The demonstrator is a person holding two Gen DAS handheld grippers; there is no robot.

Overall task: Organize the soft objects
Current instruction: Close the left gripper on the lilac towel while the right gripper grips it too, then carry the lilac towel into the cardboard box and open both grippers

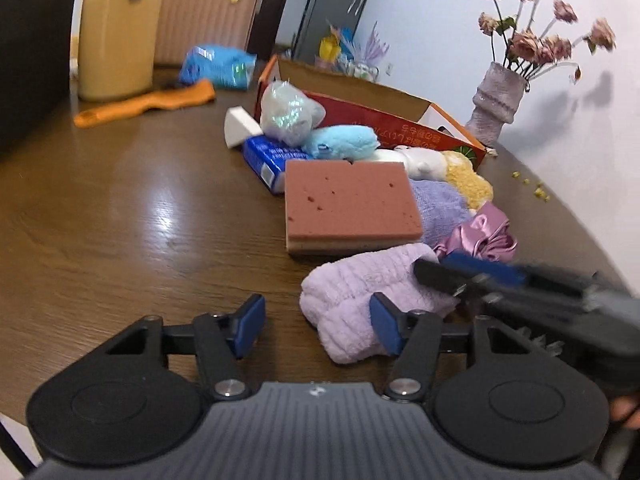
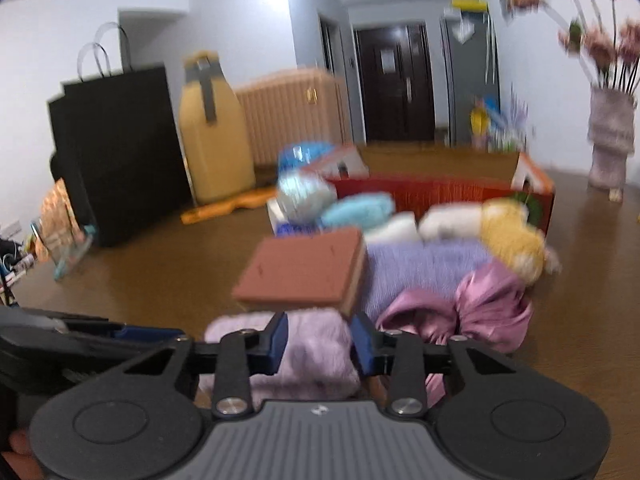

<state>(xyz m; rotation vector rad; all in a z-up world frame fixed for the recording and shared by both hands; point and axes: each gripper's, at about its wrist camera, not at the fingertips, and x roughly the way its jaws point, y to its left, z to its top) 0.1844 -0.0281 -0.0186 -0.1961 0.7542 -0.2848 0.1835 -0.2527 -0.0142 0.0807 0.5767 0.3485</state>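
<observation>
the lilac fluffy cloth [image 1: 360, 300] lies on the wooden table [image 1: 140, 220] just in front of the pink sponge [image 1: 348, 200]. the right gripper [image 2: 319, 340] is clamped on the cloth's end, while the left gripper [image 1: 318, 328] stands released, one pad by the cloth's edge.

Colours everywhere here: a pale lilac fluffy towel [image 1: 352, 300] is sitting nearest the table's front edge, a terracotta-pink sponge [image 1: 348, 200] speckled with darker holes is lying behind it, and a shiny mauve satin cloth [image 1: 484, 236] is glinting beside a lavender knit [image 1: 440, 208]. The red-orange box [image 1: 384, 120] is showing print, all on a glossy brown woodgrain table [image 1: 140, 208].
</observation>
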